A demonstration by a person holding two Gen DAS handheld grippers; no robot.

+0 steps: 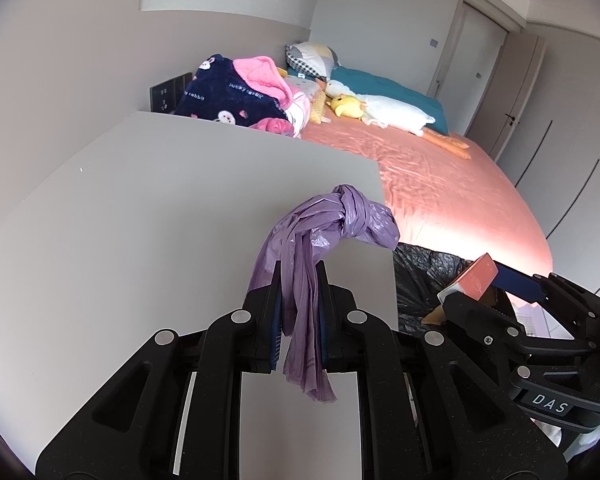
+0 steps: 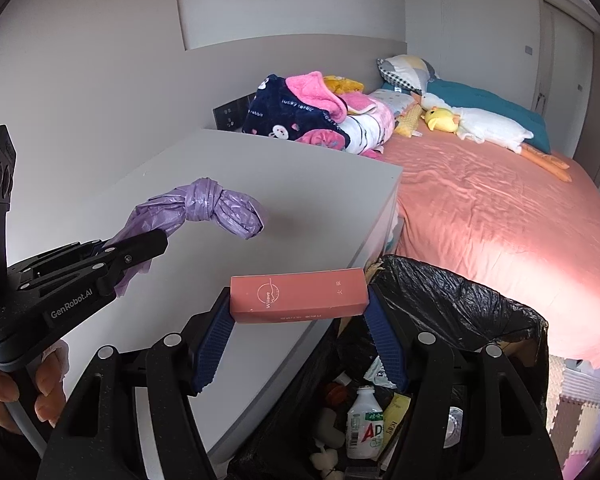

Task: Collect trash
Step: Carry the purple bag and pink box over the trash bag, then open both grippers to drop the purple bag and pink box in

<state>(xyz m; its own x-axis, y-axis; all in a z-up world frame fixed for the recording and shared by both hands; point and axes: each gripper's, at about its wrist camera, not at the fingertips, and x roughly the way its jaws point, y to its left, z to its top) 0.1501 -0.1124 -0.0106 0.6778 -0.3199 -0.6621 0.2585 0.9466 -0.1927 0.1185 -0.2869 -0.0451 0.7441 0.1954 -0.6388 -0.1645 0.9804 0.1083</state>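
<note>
Your left gripper [image 1: 299,280] has its jaws pressed together on a knotted purple bag [image 1: 342,216]. The bag's twisted neck runs down between the pads and a loose tail hangs below them. The knot and the puffed end stick out past the fingertips, above the grey worktop [image 1: 160,220]. From the right wrist view the same bag [image 2: 204,204] is seen side-on, clear of the worktop surface, with your left gripper [image 2: 140,246] clamped on it from the left.

Your right gripper [image 2: 298,300] has its jaws part spread and pinching a pink box [image 2: 298,294] end to end. The box lies crosswise, level, one short end against each blue pad. It sits over the worktop's near edge, with its right end at the rim of the bin [image 2: 460,300]. In the left wrist view the box [image 1: 478,280] shows tilted, held at the right, next to the black liner.

The bin is lined with a black bag and stands just beside the worktop, between it and the bed [image 2: 500,208]. Inside it: a white bottle [image 2: 362,420], a yellow wrapper and other scraps too small to tell apart.

Your hand [image 2: 20,388] grips the left handle at the lower left edge of the right wrist view.

Bed: pink sheet, heaped blankets [image 2: 312,116], plush toys near the pillows.
</note>
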